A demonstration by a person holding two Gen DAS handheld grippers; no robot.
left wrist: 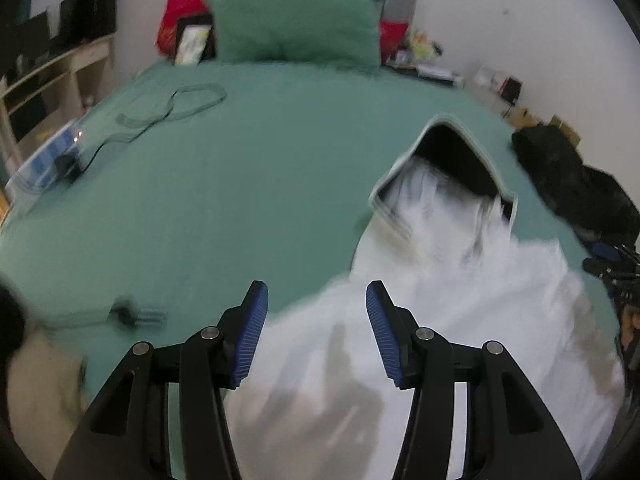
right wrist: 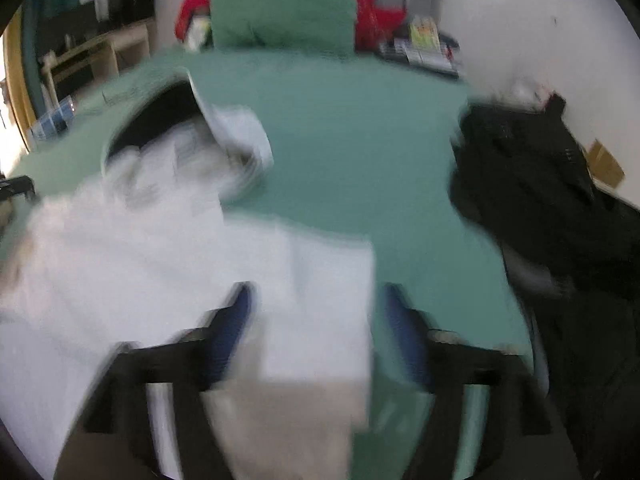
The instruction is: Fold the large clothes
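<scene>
the white garment [left wrist: 460, 304] lies spread on the near right of the green bed [left wrist: 248, 168], collar toward the far side. your left gripper [left wrist: 317, 322] hangs open above its near left edge, and your right gripper [right wrist: 316, 332] is open over a near corner. pinch both corners evenly and lift together.
</scene>
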